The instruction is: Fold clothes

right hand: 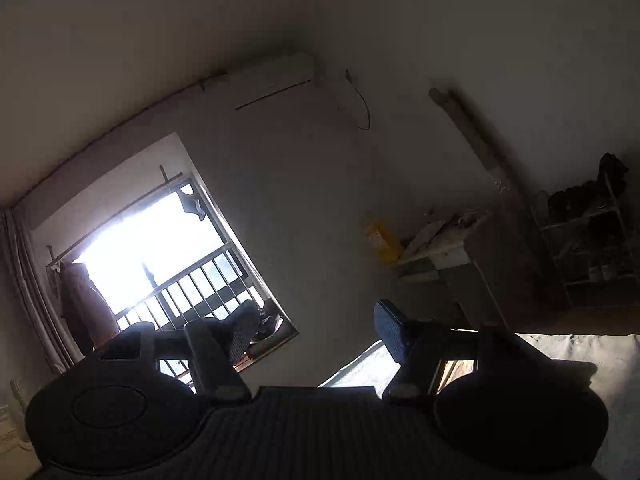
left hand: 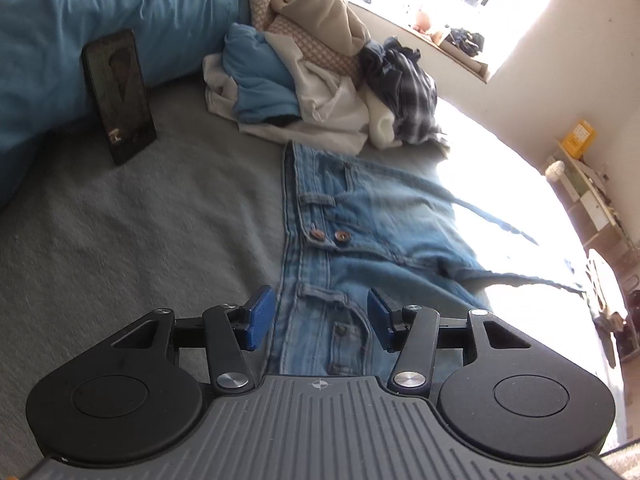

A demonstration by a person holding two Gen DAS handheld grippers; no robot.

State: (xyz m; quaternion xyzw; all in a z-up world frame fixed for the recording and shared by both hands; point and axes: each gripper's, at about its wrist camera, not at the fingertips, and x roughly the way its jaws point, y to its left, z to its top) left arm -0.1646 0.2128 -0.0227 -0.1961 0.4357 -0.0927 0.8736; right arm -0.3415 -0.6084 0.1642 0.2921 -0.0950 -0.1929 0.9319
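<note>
blue fingers of left gripper apart, empty, above waistband edge of jeans spread flat on grey bed. clothes pile beyond, phone leftward. right gripper apart, empty, aimed at wall by window.

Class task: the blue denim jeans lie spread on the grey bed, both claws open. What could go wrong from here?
1. The open left claw hangs above the blue denim jeans; it may pinch one layer only.
2. The right claw faces the wall, seeing no jeans.
3. The black phone leaning nearby could topple.
</note>
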